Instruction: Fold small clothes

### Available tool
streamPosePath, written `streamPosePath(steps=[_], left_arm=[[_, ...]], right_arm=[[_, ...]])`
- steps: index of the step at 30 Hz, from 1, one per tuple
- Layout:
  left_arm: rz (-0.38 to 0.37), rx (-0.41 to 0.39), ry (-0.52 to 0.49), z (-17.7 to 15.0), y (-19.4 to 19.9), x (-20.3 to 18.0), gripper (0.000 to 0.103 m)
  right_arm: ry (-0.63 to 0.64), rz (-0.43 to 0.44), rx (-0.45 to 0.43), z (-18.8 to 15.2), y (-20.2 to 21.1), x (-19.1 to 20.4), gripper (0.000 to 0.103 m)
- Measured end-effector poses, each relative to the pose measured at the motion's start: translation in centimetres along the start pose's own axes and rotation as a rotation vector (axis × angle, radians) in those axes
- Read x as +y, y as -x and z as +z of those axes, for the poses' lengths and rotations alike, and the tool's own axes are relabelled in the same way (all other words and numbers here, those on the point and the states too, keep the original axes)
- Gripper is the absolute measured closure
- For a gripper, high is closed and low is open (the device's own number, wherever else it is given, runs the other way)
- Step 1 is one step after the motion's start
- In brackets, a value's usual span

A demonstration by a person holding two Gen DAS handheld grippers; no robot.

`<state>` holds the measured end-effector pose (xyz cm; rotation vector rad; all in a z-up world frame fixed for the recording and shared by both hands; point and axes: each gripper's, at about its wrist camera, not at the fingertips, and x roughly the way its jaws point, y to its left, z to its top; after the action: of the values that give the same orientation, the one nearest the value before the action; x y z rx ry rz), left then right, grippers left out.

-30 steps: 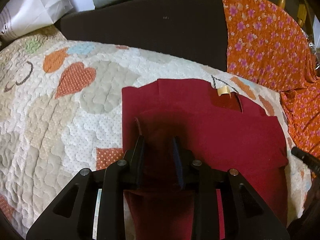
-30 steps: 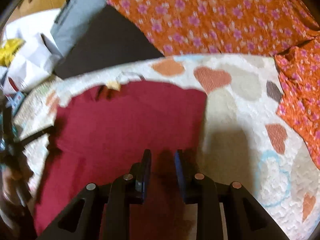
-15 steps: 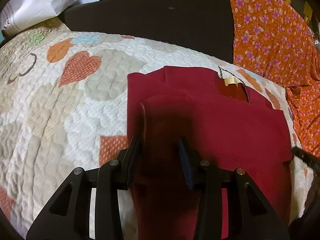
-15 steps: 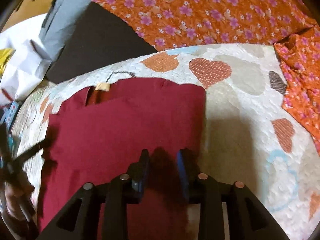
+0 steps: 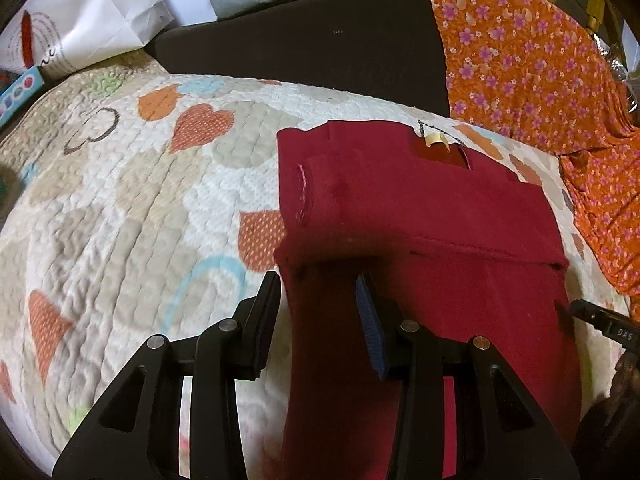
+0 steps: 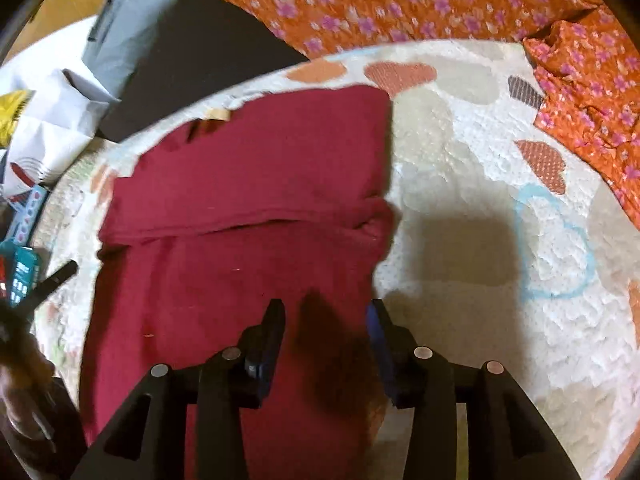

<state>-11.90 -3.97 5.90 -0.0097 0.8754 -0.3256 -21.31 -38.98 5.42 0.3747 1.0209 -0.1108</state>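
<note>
Both tongs standing spread over a dark red garment on the heart-patterned quilt

The near end of the red garment (image 5: pixel 420 220) (image 6: pixel 248 184) is running out of frame beneath both tools, and the right view is smearing with motion blur, so its collar tag is hard to make out there. The left tongs (image 5: pixel 316 292) are hovering low, fingers apart, straddling the garment's left edge – gripping nothing; the right tongs (image 6: pixel 326 316) are likewise gaping over its right edge. Compared with half a second ago, both pairs are standing wider apart, and the raised flap is now lying folded across the garment – a hem line showing on the quilt (image 5: pixel 120 208) (image 6: pixel 480 208)
</note>
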Motion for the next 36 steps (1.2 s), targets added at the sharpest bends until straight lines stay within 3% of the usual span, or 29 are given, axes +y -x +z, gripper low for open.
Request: streamPosePath(steps=[8, 10, 12, 21, 27, 32, 36], left_arm=[[0.003, 0.018, 0.031, -2.4, 1.6, 0.8, 0.064], [-0.005, 0.033, 0.047, -3.0, 1.8, 1.1, 0.046], [-0.009, 0.021, 0.066, -3.6, 2.1, 1.3, 0.04], [-0.069, 0.089, 0.058, -5.8, 3.7, 1.7, 0.04], [-0.141, 0.188, 0.073, -8.7, 4.7, 2.6, 0.04], [-0.154, 0.28, 0.056, -11.9, 5.0, 2.2, 0.04], [-0.137, 0.309, -0.006, -14.0, 5.1, 0.9, 0.04]], right_arm=[[-0.014, 0.041, -0.012, -2.7, 1.9, 1.1, 0.059], [-0.011, 0.044, 0.0, -3.4, 2.1, 1.4, 0.059], [-0.007, 0.044, 0.004, -4.1, 2.4, 1.6, 0.058], [-0.04, 0.095, 0.046, -6.6, 3.8, 1.5, 0.057], [-0.011, 0.129, 0.104, -9.4, 5.5, 1.3, 0.056], [0.03, 0.116, 0.153, -11.6, 6.3, 1.2, 0.055], [0.034, 0.097, 0.191, -12.6, 6.2, 0.6, 0.055]])
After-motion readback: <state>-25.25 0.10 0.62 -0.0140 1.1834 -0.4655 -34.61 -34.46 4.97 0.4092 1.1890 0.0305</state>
